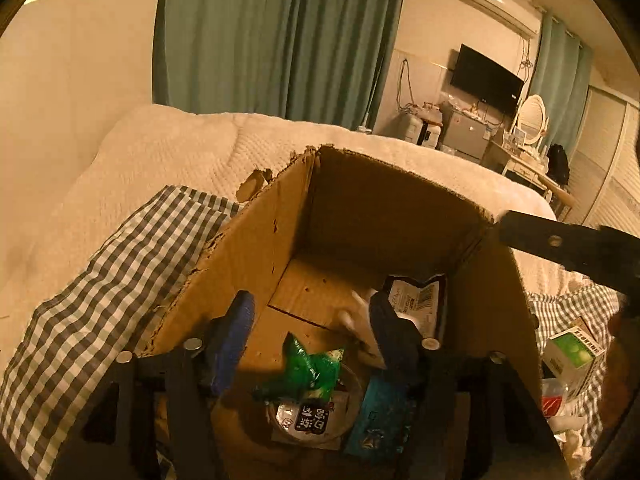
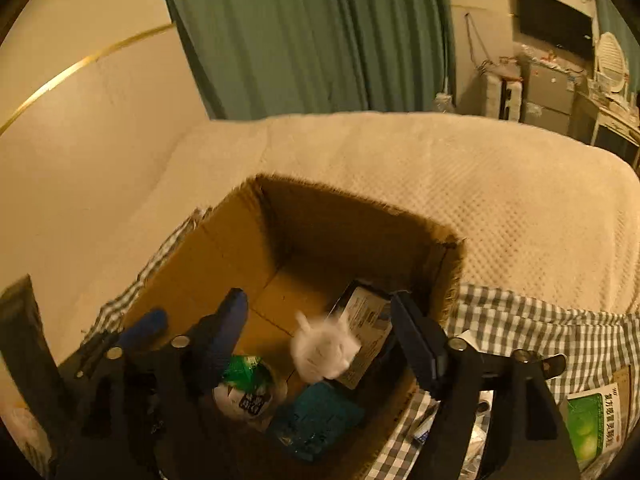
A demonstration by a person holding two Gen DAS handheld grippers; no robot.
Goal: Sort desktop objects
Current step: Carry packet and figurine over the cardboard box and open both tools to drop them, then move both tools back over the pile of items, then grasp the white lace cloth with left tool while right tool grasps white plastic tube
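Cardboard box (image 2: 224, 256), torn-edged, holds a fluffy white toy (image 2: 322, 350), crinkled green wrapper (image 1: 308, 372) and teal packet (image 2: 316, 420); both grippers' fingers (image 1: 236, 332) (image 2: 416, 336) gape empty above.

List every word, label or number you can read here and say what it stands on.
"口" with further blurred characters: black label on the round clear lid.
Barcode and print on the black-edged packet: too small.
Characters on the green-and-white box: too blurred.
Teal packet: nothing legible.
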